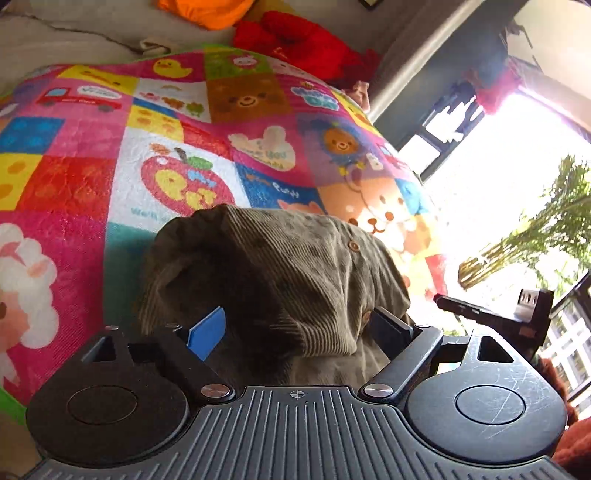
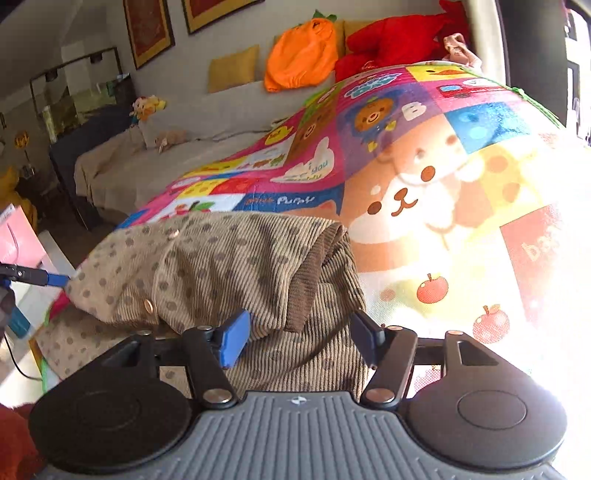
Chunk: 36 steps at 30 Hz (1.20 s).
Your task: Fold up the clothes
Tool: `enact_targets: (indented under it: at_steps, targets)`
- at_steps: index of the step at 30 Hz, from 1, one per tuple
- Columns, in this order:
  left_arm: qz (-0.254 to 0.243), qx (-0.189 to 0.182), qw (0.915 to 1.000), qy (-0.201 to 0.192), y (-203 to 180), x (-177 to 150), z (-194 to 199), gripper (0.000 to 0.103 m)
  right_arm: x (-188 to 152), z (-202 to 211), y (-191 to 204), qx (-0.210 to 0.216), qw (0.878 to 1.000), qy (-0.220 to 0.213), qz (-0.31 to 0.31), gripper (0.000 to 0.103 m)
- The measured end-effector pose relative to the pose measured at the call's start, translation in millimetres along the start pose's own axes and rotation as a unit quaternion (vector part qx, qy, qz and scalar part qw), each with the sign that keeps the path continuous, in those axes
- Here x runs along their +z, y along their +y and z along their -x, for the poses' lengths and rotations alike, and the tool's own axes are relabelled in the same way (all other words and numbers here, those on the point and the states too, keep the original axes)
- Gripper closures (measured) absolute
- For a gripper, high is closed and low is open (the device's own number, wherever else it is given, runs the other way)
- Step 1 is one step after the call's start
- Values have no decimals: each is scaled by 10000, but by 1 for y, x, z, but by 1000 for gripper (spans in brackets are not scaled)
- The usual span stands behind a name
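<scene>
On the near edge of the mat: a brown corduroy garment [image 2: 221,266] with darker dots and small round snaps, lying bunched, one part folded over another.
Garment detail: a ribbed dark brown hem runs down its right side in the right wrist view.
Left gripper [image 1: 299,328]: jaws wide apart, the cloth lies between them and bulges up; whether the blue pad [image 1: 207,332] presses the cloth I cannot tell.
Right gripper [image 2: 301,339]: jaws also spread wide, above the cloth, holding nothing.
Surface: a colourful play mat [image 1: 110,147] with cartoon squares of a bear, an apple, a duck, a sheep and a dog.
Behind the mat: a grey sofa [image 2: 207,118] with yellow cushions, an orange plush [image 2: 303,55] and a red plush [image 2: 395,37].
Room: framed pictures [image 2: 147,29] on the wall, a glass tank [image 2: 77,99] at left, a bright window [image 1: 517,155] with a green plant outside.
</scene>
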<state>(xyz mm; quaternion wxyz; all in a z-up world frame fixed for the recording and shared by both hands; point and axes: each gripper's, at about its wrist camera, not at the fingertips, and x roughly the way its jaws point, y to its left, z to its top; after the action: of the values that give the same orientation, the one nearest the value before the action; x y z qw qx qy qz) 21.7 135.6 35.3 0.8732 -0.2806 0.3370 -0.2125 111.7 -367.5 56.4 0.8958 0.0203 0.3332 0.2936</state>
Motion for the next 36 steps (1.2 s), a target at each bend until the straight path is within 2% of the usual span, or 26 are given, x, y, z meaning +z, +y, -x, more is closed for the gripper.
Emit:
enact_targets:
  at_steps: [1, 3, 6, 9, 11, 12, 13, 14, 15, 16, 17, 20, 23, 24, 26, 28, 29, 30, 31, 32, 33, 35, 36]
  targets:
    - [204, -97, 9997, -55, 3, 5, -5, 8, 1, 3, -5, 136, 9995, -123, -274, 34]
    - [291, -31, 9996, 16, 4, 5, -19, 7, 3, 1, -14, 448, 9949, -317, -843, 26]
    - [421, 68, 9990, 122, 5, 6, -39, 7, 6, -28, -21, 530, 9889, -311, -1356, 25]
    - [552, 167, 9981, 229, 6, 7, -60, 8, 8, -66, -17, 335, 9900, -203, -1353, 25]
    - [639, 233, 9972, 299, 7, 8, -74, 13, 9, -76, -4, 332, 9928, -117, -1148, 25]
    - [653, 269, 9970, 326, 6, 8, -80, 28, 9, -81, 3, 331, 9939, -74, -1046, 28]
    - [441, 330, 9981, 283, -1, 9, -76, 42, 9, -87, 9, 329, 9950, -32, -943, 35]
    - [233, 385, 9987, 236, -7, 11, -71, 50, 10, -92, 16, 327, 9959, 11, -841, 57]
    - [57, 395, 9991, 155, -15, 13, -63, 73, 10, -96, 22, 325, 9967, 45, -737, 76]
    - [-118, 405, 9991, 74, -23, 16, -55, 85, 14, -85, 28, 312, 9975, -58, -631, 85]
    - [-280, 404, 9988, -6, -30, 18, -47, 85, 17, -75, 35, 299, 9980, -162, -524, 91]
    - [-449, 155, 9986, -215, -50, 19, -16, 87, 28, -32, 45, 510, 9960, -550, -481, 91]
    - [-789, 187, 9964, -263, -65, 1, 6, 87, 29, 7, 50, 761, 9927, -825, -448, 91]
    - [-883, 204, 9955, -263, -69, -5, 13, 86, 25, 15, 51, 775, 9927, -832, -411, 91]
    - [-786, 345, 9963, -24, -59, -21, 4, 84, 13, 16, 53, 682, 9947, -694, -338, 91]
    - [-694, 499, 9961, 216, -49, -36, -5, 81, -4, 0, 52, 403, 9982, -386, -224, 90]
    - [-702, 689, 9946, 332, -43, -42, -12, 81, -13, -8, 51, 262, 9992, -232, -167, 90]
    - [-722, 874, 9926, 445, -37, -47, -18, 78, -21, -16, 51, 122, 9998, -78, -109, 88]
    - [-837, 1011, 9899, 526, -34, -50, -20, 69, -30, -24, 51, -14, 10000, 71, -54, 85]
    - [-947, 1128, 9873, 600, -31, -52, -21, 65, -34, -26, 49, -86, 9999, 140, -40, 78]
    - [-1013, 1086, 9871, 596, -31, -51, -15, 61, -38, -28, 47, -159, 9997, 210, -27, 67]
    - [-1180, 908, 9882, 357, -39, -40, 0, 56, -40, -24, 42, -243, 9994, 232, -11, 58]
    - [-1263, 818, 9883, 238, -43, -34, 7, 47, -39, -18, 40, -262, 9995, 186, -6, 53]
